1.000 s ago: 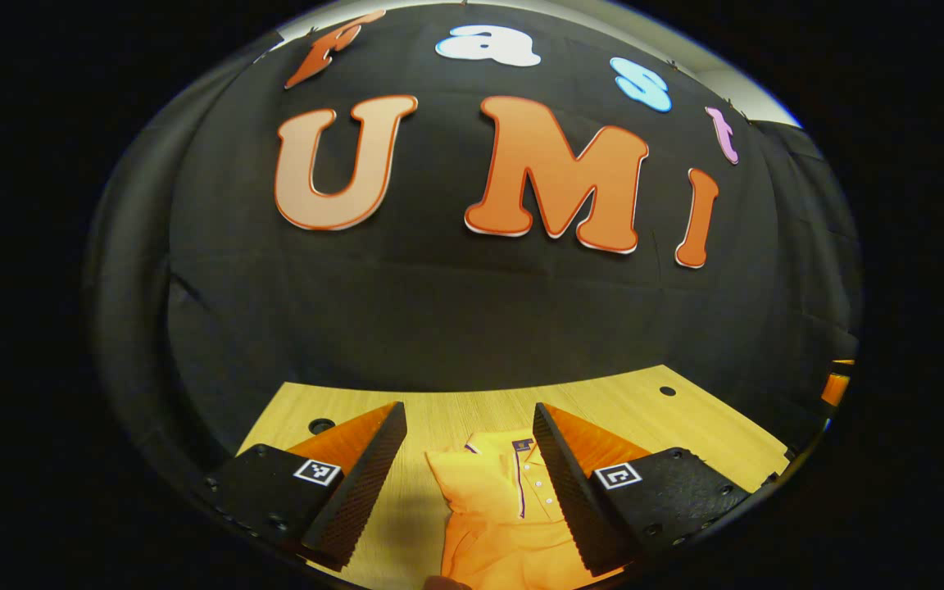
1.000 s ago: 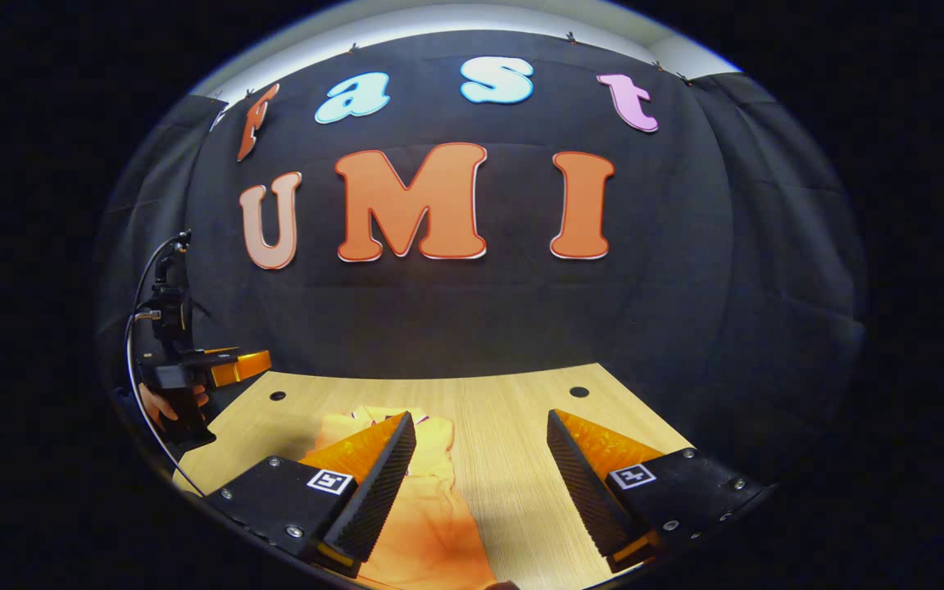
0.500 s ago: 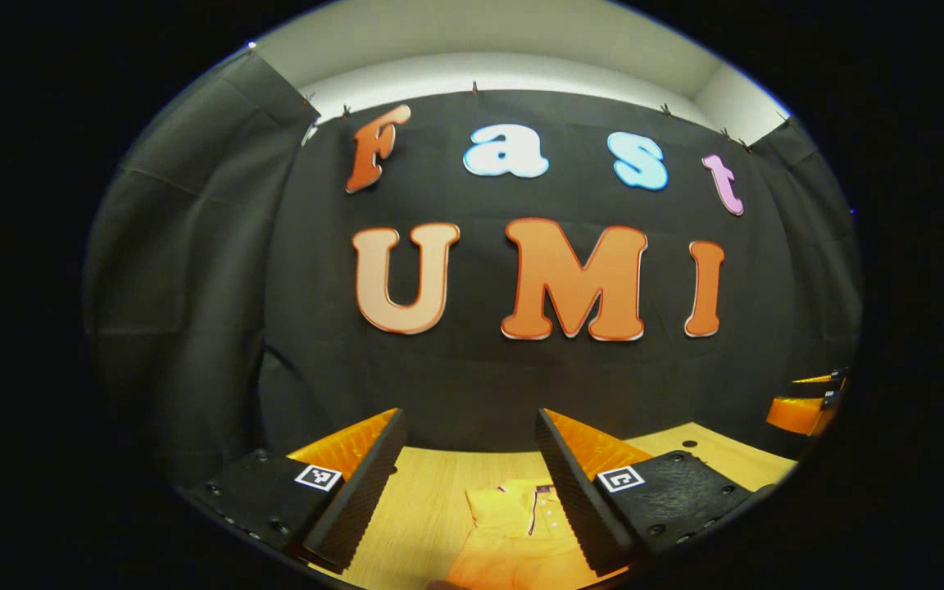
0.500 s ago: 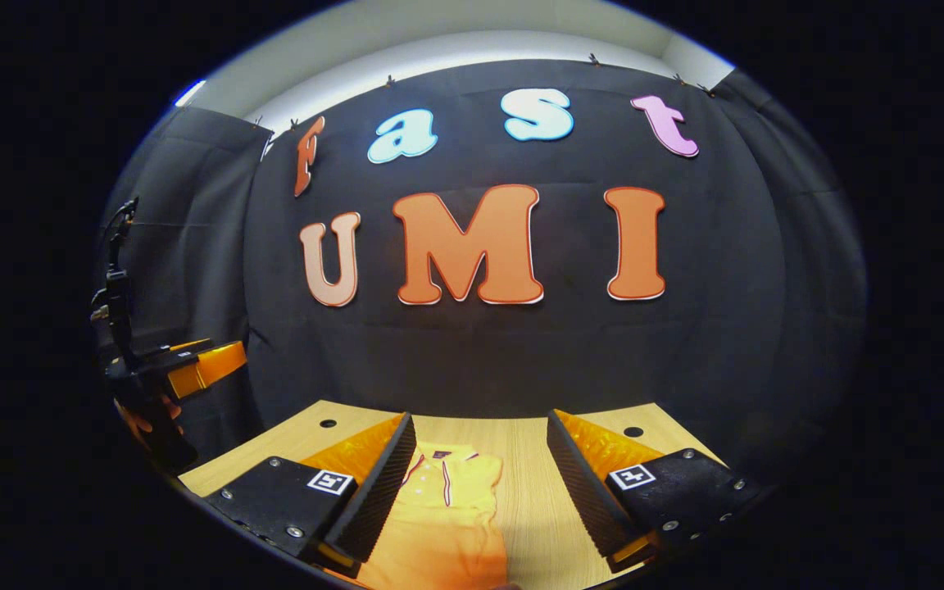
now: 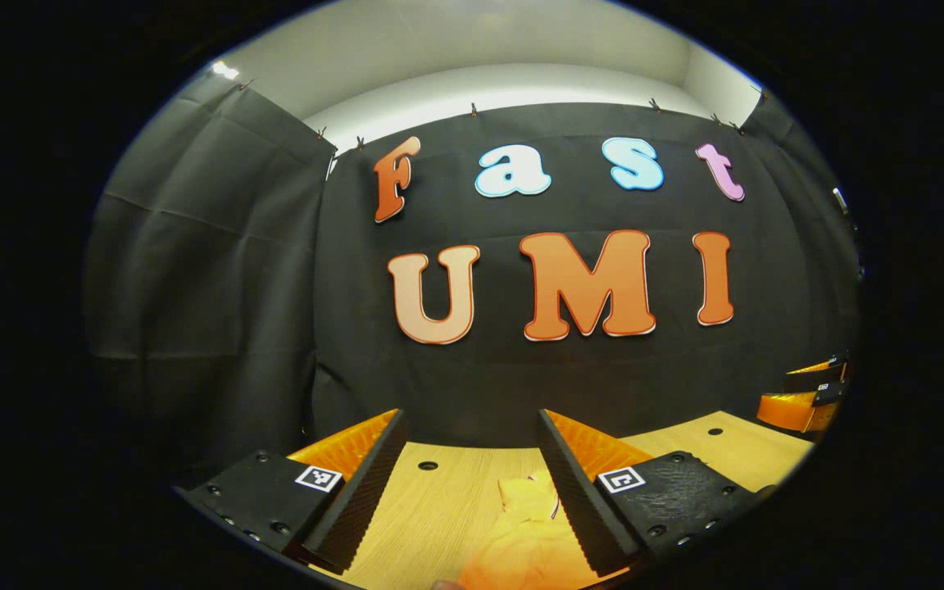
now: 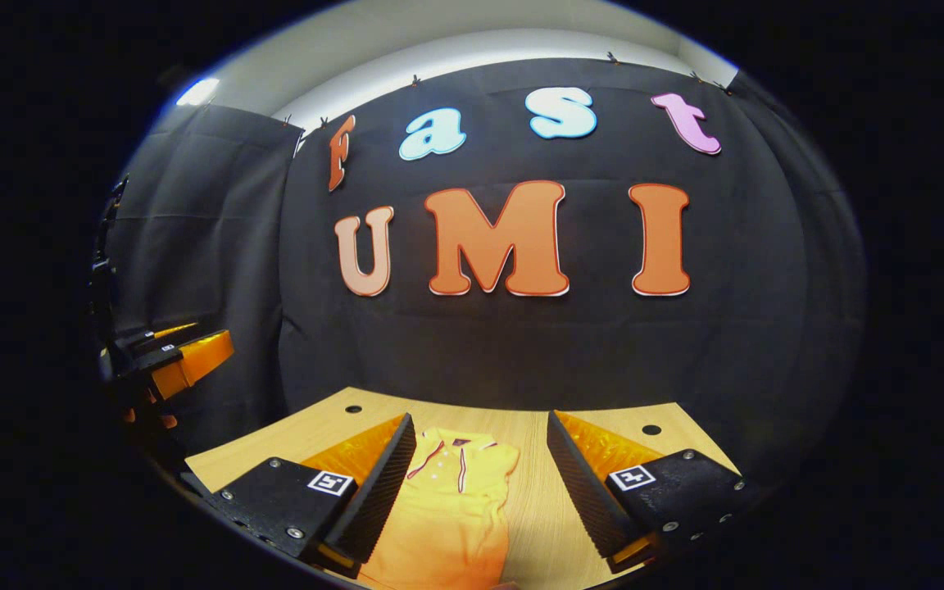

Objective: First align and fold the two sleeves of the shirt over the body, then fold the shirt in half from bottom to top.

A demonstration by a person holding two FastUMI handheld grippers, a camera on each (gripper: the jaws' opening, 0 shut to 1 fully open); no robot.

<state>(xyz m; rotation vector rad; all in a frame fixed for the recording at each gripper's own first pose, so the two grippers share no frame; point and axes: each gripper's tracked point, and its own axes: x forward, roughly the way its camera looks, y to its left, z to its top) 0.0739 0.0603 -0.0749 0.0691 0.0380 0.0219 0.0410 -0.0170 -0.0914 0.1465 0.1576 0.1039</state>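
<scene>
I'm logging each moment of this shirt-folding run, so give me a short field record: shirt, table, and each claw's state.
shirt: orange polo shirt lying on the table, collar and button placket facing up, toward the booth wall
table: light wooden table with small round holes near its far edge
left claw: left claw open, above the table, holding nothing
right claw: right claw open, above the shirt, holding nothing
contact: neither claw grips the fabric
fold state: lower part of the shirt out of sight, cannot tell
</scene>
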